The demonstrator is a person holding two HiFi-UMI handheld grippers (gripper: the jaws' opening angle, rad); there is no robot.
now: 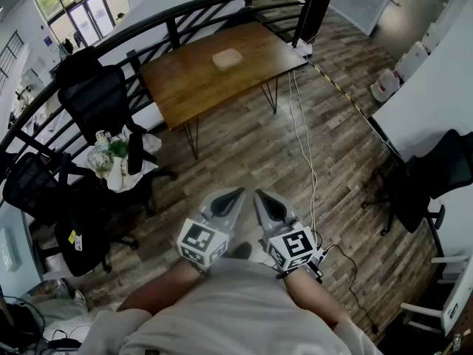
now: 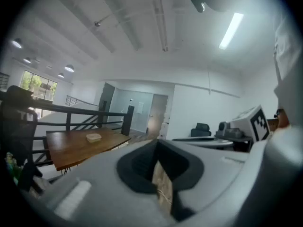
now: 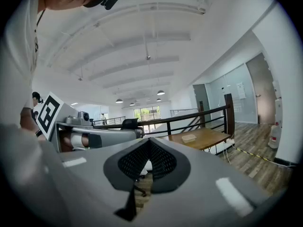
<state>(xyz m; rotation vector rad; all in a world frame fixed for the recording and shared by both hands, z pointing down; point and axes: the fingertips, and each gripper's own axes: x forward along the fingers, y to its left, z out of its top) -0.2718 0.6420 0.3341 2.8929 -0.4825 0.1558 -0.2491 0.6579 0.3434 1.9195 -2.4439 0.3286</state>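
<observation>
Low in the head view's centre, the left gripper (image 1: 228, 202) and right gripper (image 1: 267, 204) hover side by side, both sets of jaws closed on nothing. Well apart, at upper centre, a pale shallow square container (image 1: 228, 58) sits on the brown wooden surface (image 1: 185, 87). Closing that distance first, then parting the jaws, seems wisest.

Mezzanine office. A dark wood-plank floor (image 1: 244, 154) has white cables (image 1: 301, 135) trailing across it. A brown wooden table (image 1: 192, 80) on thin metal legs stands beside a curved black railing (image 1: 159, 22). Black office chairs (image 1: 100, 98) cluster at left. Tall windows (image 1: 80, 12) lie beyond. White wall (image 2: 189, 108), beamed white ceiling (image 3: 142, 46), round lamps (image 3: 161, 92) and a strip light (image 2: 232, 28).
</observation>
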